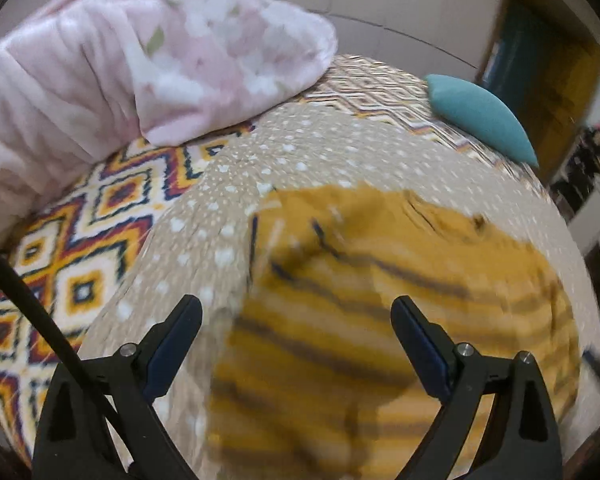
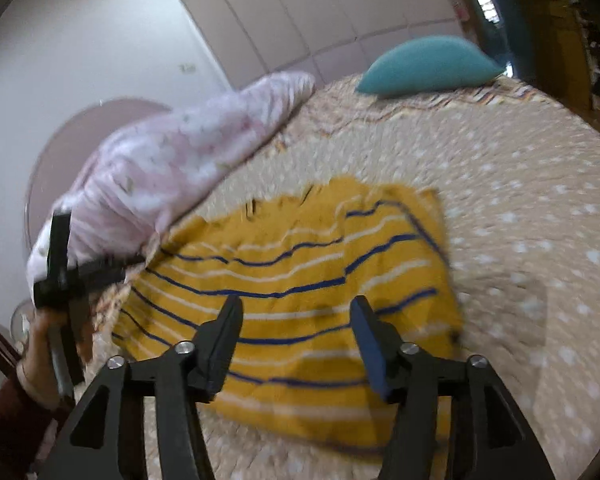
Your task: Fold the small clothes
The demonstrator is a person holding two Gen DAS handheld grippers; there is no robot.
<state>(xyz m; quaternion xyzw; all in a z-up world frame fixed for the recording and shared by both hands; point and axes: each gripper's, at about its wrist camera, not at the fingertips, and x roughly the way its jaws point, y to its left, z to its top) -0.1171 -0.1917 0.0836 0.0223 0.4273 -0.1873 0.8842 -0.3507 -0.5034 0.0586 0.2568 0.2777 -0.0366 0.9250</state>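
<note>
Bed (image 1: 112,216): taking up most of both views, w/ a zigzag-pattern sheet showing at its far and left parts.
Dotted cover (image 2: 540,208): beige w/ white dots, lying over the bed and carrying the garment.
Pink blanket (image 1: 100,64): bunched in a heap at the far-left of the bed, sitting just beside the garment's far-left corner in the right wrist view.
Yellow striped garment (image 2: 300,288): small, mustard w/ blue + white stripes, lying roughly flat on the dotted cover, w/ some ripples and what looks like one fold already in; both views blurring w/ motion.
Handling (judgement): looking light, soft and floppy, prob a thin knit; not fragile, not slippery, but likely sagging and creasing if lifted by one point. Best taking it at 2 corners or along one hem edge, pinching both layers, one corner per side.
Teal pillow (image 2: 428,66): resting at the far edge of the bed, well apart from the garment.
Left hand-held gripper (image 1: 296,346): released, jaws standing wide apart, hovering over the garment's left part, gripping nothing; contact w/ cloth not clear.
Right hand-held gripper (image 2: 296,340): released too, jaws apart though narrower, hanging above the garment's near-middle, holding nothing.
</note>
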